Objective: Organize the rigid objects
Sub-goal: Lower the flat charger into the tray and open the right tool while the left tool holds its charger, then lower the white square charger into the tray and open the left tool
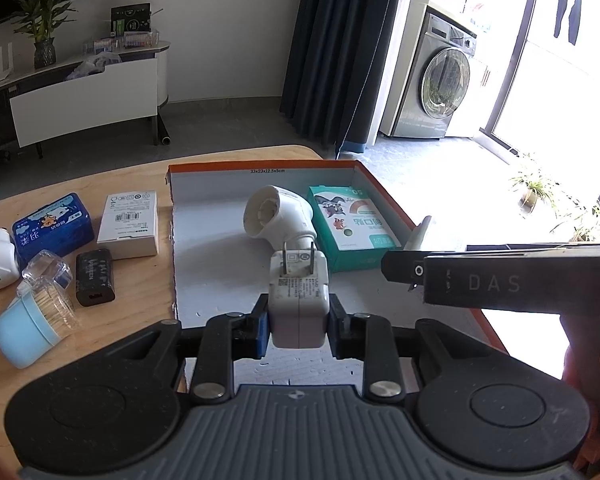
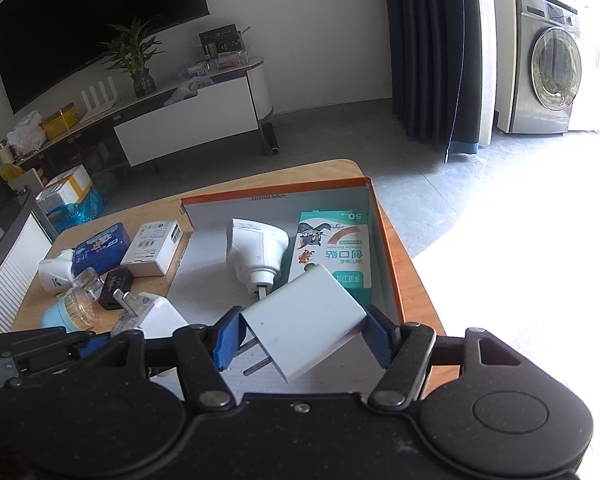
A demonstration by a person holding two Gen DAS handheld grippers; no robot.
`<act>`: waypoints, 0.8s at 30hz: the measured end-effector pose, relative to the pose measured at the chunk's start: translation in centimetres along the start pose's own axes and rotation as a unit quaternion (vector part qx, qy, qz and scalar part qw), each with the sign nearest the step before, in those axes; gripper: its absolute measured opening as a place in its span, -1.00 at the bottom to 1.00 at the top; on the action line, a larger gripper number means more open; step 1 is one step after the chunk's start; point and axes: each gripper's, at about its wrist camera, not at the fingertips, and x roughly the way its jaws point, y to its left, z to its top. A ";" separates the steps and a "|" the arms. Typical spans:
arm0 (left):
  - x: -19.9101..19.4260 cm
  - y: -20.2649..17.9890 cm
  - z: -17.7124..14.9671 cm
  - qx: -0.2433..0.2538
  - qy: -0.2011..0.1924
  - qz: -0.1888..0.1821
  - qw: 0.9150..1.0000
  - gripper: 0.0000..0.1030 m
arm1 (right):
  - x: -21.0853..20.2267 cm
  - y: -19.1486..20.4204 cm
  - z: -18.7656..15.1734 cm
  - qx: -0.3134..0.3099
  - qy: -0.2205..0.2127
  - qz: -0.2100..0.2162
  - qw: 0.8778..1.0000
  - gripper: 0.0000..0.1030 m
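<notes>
Chargers, two of them, are the things now in hand, and both hang over the open box (image 1: 260, 170) on the desk (image 1: 140, 184).

On the left, the small charger (image 1: 299, 304) sits between the left gripper (image 1: 299, 326) pads. Its long axis runs along the fingers, with the two prongs pointing forward and up, away from the camera. The jaws are pressed as near together as they go, pinching its two side faces. It hangs above the near part of the box floor, which is bare there, and the white plug-in device (image 1: 278, 216) lies just ahead of it in the middle of the box.

On the right, the flat charger (image 2: 304, 320) is held by the right gripper (image 2: 304, 334). It lies tilted across the jaws, with its prongs pointing back toward the camera and to the left. The jaws stand about half spread, and the blue pads (image 2: 230, 338) press on its two ends, so this is a grip on a wide thing. It hangs over the near right part of the box, partly covering the green carton (image 2: 334, 248) from view, and close to the orange right wall.

Judging from this, both chargers need only to go down; the left has free floor below, while the right one has less room between carton and wall.
</notes>
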 end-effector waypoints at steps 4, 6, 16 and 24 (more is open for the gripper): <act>0.4 -0.1 -0.1 0.000 0.005 -0.001 1.000 -0.44 | 0.4 -0.2 0.1 0.003 -0.007 -0.008 1.000 0.52; 0.6 -0.2 -0.1 0.002 0.006 -0.001 1.000 -0.44 | 0.1 -0.5 0.3 0.008 -0.018 -0.004 1.000 0.51; 1.9 -1.0 0.1 0.006 0.018 -0.018 1.000 -0.44 | -1.5 -1.6 0.5 0.021 -0.043 -0.019 0.999 0.51; 1.1 -1.5 0.5 0.002 0.009 -0.029 1.000 0.05 | -2.6 -1.6 0.7 0.022 -0.057 -0.022 0.998 0.54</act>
